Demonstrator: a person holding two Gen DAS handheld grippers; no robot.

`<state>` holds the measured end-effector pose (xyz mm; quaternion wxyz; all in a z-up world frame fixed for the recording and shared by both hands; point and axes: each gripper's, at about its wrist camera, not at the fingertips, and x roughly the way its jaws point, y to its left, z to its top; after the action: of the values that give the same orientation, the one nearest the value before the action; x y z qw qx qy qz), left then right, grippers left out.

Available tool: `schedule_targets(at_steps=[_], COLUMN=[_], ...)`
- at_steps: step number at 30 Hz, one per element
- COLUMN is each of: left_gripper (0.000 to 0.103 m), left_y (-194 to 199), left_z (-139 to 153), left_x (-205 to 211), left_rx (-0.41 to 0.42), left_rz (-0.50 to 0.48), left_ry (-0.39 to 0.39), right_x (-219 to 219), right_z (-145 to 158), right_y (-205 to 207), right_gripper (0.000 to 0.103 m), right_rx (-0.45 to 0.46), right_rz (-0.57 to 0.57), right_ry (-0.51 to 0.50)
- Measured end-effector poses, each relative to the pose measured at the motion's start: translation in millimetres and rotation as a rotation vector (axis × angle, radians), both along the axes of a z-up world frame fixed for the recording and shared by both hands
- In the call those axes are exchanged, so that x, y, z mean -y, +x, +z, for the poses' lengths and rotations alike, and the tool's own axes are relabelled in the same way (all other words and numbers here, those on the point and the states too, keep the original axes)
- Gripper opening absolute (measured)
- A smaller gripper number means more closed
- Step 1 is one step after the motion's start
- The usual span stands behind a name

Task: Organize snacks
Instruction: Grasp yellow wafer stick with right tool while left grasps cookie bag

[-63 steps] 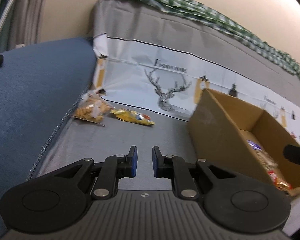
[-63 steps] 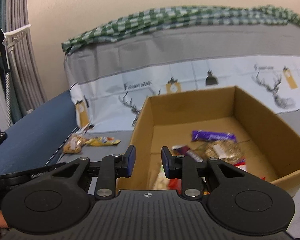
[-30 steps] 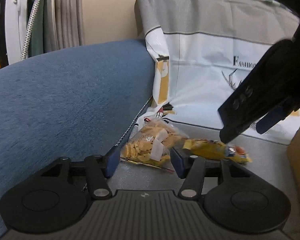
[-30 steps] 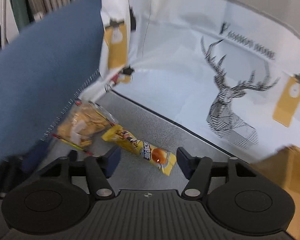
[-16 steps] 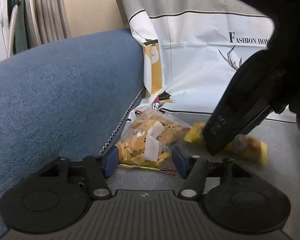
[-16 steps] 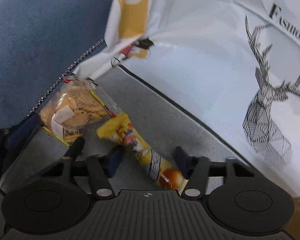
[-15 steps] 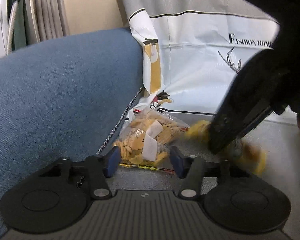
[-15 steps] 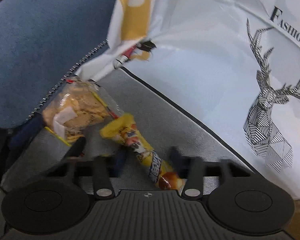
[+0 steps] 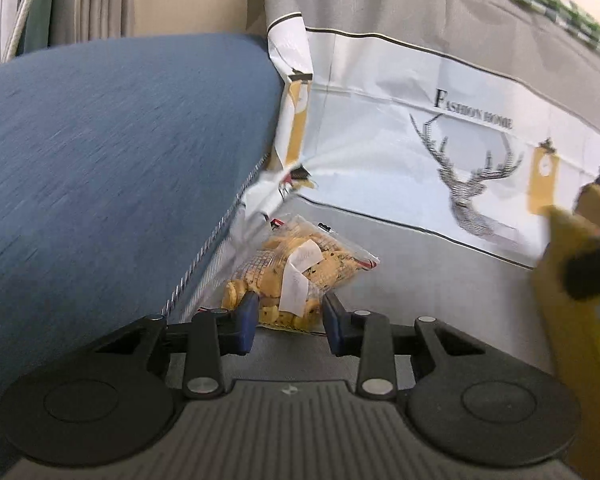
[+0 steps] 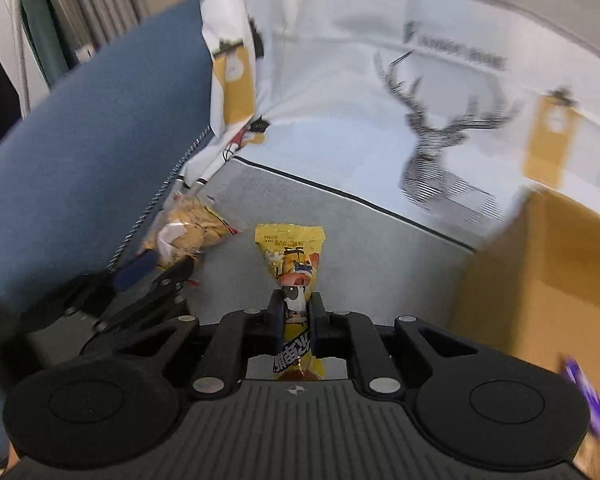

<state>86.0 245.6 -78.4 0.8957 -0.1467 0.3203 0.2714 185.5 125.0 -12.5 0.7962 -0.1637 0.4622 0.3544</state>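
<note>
Yellow blur at the right edge of the left wrist view: the yellow snack packet (image 9: 568,264) and a dark bit of the right gripper there, too smeared to read. The cardboard box (image 10: 540,264) sits right of the right gripper's jaws, motion-blurred and cut by the frame; only a purple wrapper (image 10: 588,396) inside it shows, at the lower right edge.

Right gripper (image 10: 296,320): jaws closed tight on the yellow snack packet (image 10: 290,264). The packet stands upright between the pads, its top sticking out forward of the tips, clear of the grey cover (image 10: 340,232).

Left gripper (image 9: 286,320): pitched down, jaws closing, near end of the clear cracker bag (image 9: 296,264) between the blue pads. Can't confirm pad contact. The bag lies on the grey cover, ahead of the tips, against the blue cushion (image 9: 120,160) seam.
</note>
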Motion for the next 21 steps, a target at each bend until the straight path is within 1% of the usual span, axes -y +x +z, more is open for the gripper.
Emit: schedule_targets(at_steps=[2,4,7,8,9,12,14,16,17,18,19,20,21], left_gripper=[0.038,0.038,0.036,0.028,0.001,0.002,0.002,0.003,0.004,0.013,0.018,0.028,0.037], left_y=[-15.5,-31.9,-55.3,-63.3,-71.3,-93.6,-104.6,-114.8,-121.0,-125.4,-128.9,-130.3,-130.4], left_z=[5.4,12.5,26.3,31.0,34.8,40.8,39.2,38.0,38.6,39.5,40.7,42.4,44.5], left_x=[2.6,8.9,21.1,25.5,29.9,38.0,40.2,38.9,38.0,37.1,35.9,36.0,36.8], left_rx=[0.017,0.034,0.04,0.035,0.028,-0.043,-0.105,-0.094,-0.065,-0.043,-0.022,-0.007,0.005], left_rz=[-0.001,-0.017,-0.073,-0.093,-0.118,-0.13,-0.119,-0.125,-0.126,-0.127,-0.127,-0.124,-0.12], left_ry=[-0.081,-0.167,-0.253,-0.277,-0.299,-0.385,-0.436,-0.467,-0.477,-0.489,-0.494,-0.492,-0.483], right_x=[23.0,48.3,79.4,87.8,94.6,108.4,116.0,123.4,127.2,132.2,136.4,140.9,144.0], right_z=[14.0,27.4,36.9,38.3,38.5,30.4,17.6,-2.1,-12.9,-26.1,-37.0,-45.7,-53.8], right_y=[-23.5,-52.0,-97.6,-112.7,-129.2,-176.4,-197.0,-209.3,-212.7,-215.9,-218.1,-220.3,-219.9], right_gripper=[0.012,0.012,0.012,0.012,0.012,0.012,0.012,0.012,0.012,0.012,0.012,0.012,0.012], right_rx=[0.026,0.033,0.036,0.041,0.052,0.086,0.068,0.035,0.024,0.014,0.003,-0.015,-0.041], right_rz=[-0.022,-0.043,-0.054,-0.053,-0.052,-0.021,-0.021,-0.04,-0.061,-0.082,-0.106,-0.13,-0.15], right_ry=[0.042,0.094,0.158,0.174,0.188,0.213,0.228,0.234,0.235,0.231,0.218,0.208,0.2])
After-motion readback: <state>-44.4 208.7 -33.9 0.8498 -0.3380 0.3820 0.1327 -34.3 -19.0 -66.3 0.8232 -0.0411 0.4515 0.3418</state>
